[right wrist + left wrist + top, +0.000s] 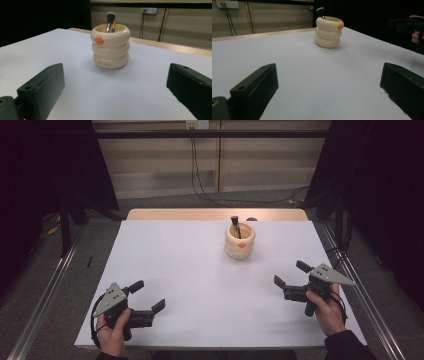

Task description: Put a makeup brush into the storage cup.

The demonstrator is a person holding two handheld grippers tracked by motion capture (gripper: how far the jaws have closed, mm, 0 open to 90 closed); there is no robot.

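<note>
A cream ringed holder (240,241) with an orange beak stands upright on the white table (190,270), right of centre toward the back. A black-tipped makeup brush (234,224) leans inside it, bristles up. The holder (328,32) and brush (320,12) appear far ahead in the left gripper view, and holder (110,46) with brush (110,21) closer in the right gripper view. My left gripper (147,295) is open near the front left corner, holding nothing. My right gripper (291,274) is open at the right side, jaws pointing toward the holder, nothing between them.
A wooden strip (215,214) borders the table's far edge. Cables (200,180) hang down the back wall onto the floor. Metal rails (45,290) run along both sides of the table. The other hand and gripper (409,25) appear at the right in the left gripper view.
</note>
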